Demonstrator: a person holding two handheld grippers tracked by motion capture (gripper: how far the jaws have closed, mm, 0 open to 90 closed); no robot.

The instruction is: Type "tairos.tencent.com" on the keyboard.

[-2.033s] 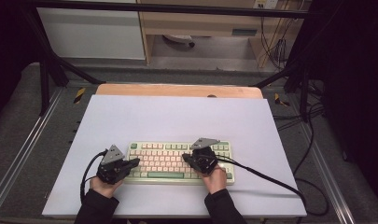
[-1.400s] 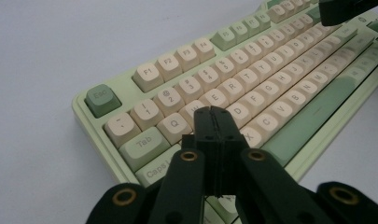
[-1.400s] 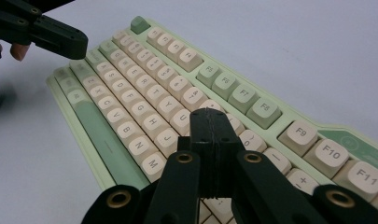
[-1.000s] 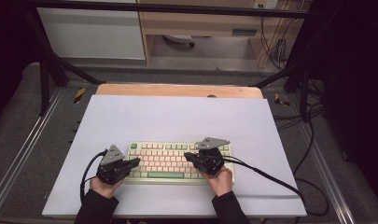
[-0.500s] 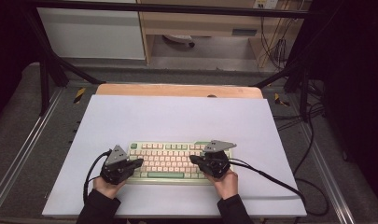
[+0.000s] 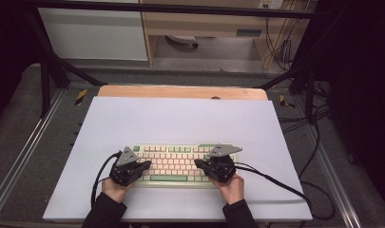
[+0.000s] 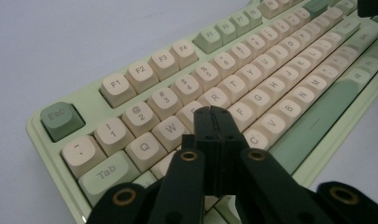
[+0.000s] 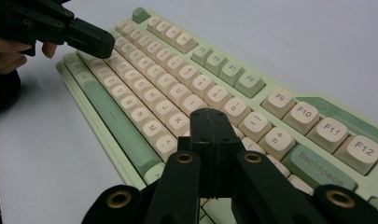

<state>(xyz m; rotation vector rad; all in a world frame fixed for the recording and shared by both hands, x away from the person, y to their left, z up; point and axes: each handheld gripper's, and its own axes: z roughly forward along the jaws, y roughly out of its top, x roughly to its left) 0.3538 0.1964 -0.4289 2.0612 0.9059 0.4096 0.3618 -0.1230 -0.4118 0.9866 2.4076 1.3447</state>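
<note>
We are working a keyboard (image 6: 180, 164) lying near the front edge of the table (image 6: 180, 118), its long axis running from 9 to 3 o'clock in the high view, function row facing 12.

We are holding the left gripper (image 6: 145, 165) over the keyboard's left end with its jaws pressed shut on nothing, pointing toward 3 o'clock. In the left gripper view the closed tips (image 7: 213, 112) are hovering over the letter rows, with the keys stretching away toward 1 o'clock; whether they touch a key we cannot tell.

We are holding the right gripper (image 6: 198, 163) over the right end, also shut and empty, pointing toward 9. In the right gripper view its tips (image 8: 207, 114) are sitting near the O and P keys, so each hand is nearer its own half.
</note>
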